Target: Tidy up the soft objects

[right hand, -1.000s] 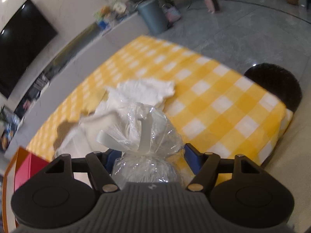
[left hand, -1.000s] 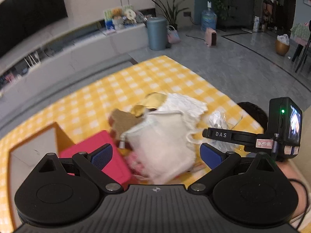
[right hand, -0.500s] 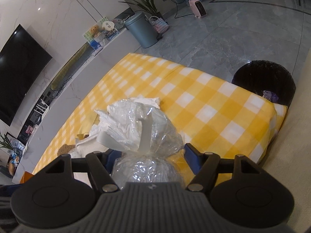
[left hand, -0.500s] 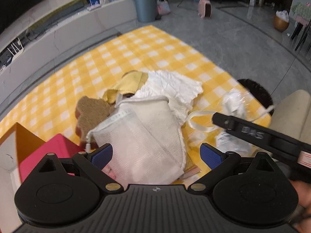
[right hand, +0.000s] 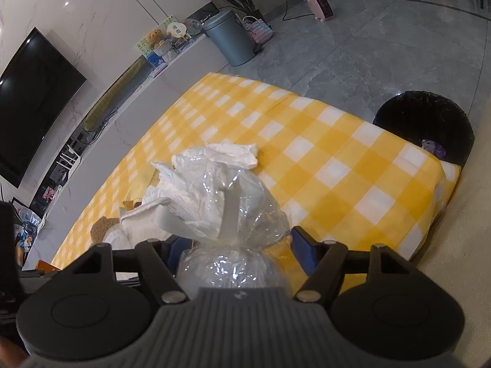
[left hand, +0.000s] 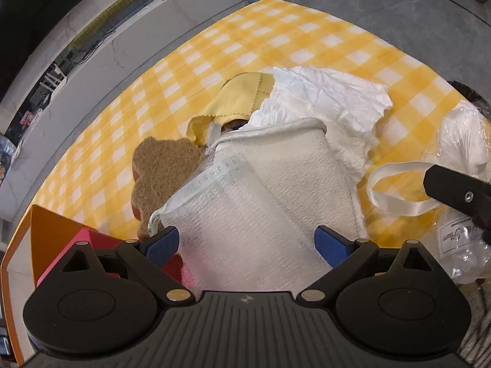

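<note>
Most of the tidying is left, I think. The soft things lie in a heap on the yellow checked surface (left hand: 276, 30): a white mesh bag (left hand: 260, 190), a crumpled white cloth (left hand: 331, 98), a yellow cloth (left hand: 239, 98) and a brown fuzzy pad (left hand: 162, 171). An orange box (left hand: 43, 230) with something red in it sits near left.

My left fingers (left hand: 247, 242) are wide apart and hold nothing. They hover over the near end of the mesh bag, one on each side of it.

My right fingers (right hand: 236, 242) are on both sides of a clear plastic bag (right hand: 233, 208) with white stuff and a white ribbon. They look clamped on it. It is at the right of the heap.
</note>
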